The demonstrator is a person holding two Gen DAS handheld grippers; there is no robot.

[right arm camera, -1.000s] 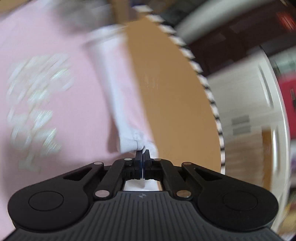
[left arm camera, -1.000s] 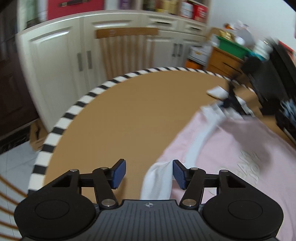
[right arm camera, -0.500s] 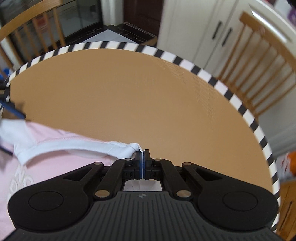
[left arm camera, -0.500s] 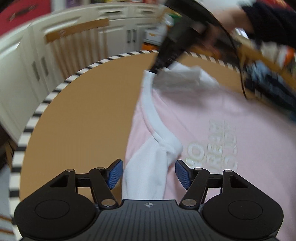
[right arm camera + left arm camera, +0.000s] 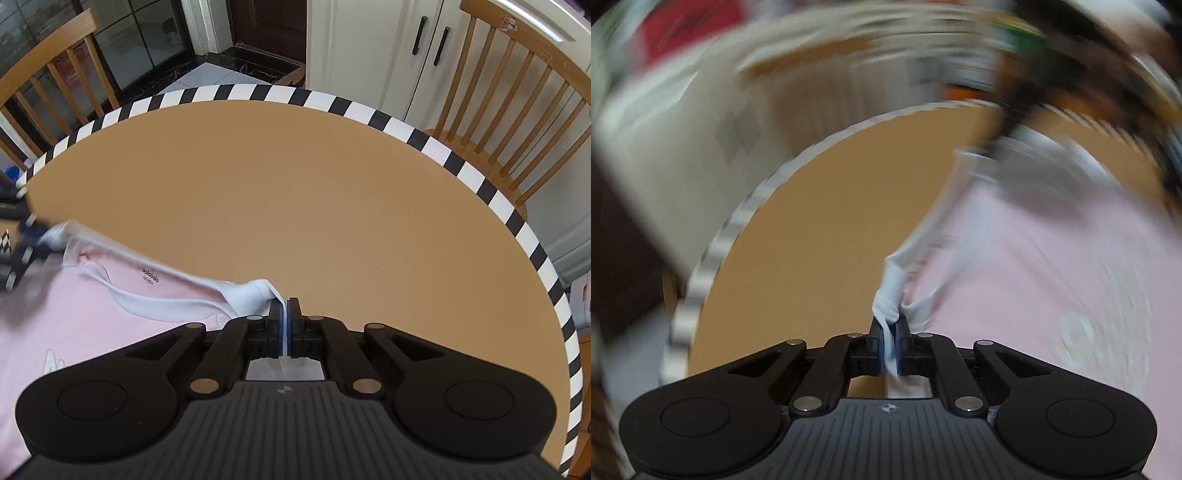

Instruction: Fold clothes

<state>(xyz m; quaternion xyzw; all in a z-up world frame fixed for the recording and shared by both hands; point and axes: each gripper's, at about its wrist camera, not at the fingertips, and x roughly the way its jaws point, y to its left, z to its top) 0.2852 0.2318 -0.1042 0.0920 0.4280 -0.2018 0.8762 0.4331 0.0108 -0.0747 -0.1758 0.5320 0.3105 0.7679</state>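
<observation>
**Both grippers pinch the white collar of a pink shirt on the round table**

The round tan table with a black-and-white striped rim [image 5: 332, 206] fills most of the right wrist view, its edge curving from 9 o'clock over 12 to 4 o'clock. Behind it stand cream cabinet doors with dark handles [image 5: 373, 48] at 12 to 1 o'clock, a wooden spindle-back chair [image 5: 517, 110] at 2 o'clock and a second wooden chair [image 5: 55, 77] at 10 o'clock.

The pink shirt with a white ribbed collar [image 5: 85, 317] lies on the table at 8 o'clock in that view; pale printing shows on its front and a small dark label inside the neck. In the left wrist view, which is heavily motion-blurred, the same shirt [image 5: 1052, 280] spreads from 1 to 5 o'clock over the table [image 5: 820, 236].

The white collar [image 5: 184, 291] runs taut from 9 o'clock toward the centre, between the two tools.

The right gripper [image 5: 283, 314] has its jaws pressed together on one end of the collar, a thin edge of white cloth showing between the blue pads. The left gripper [image 5: 889, 332] has just been closing its jaws, and they now pinch a bunched fold of the collar's other end; it also appears, blurred, at 9 o'clock in the right wrist view [image 5: 31, 229].
</observation>
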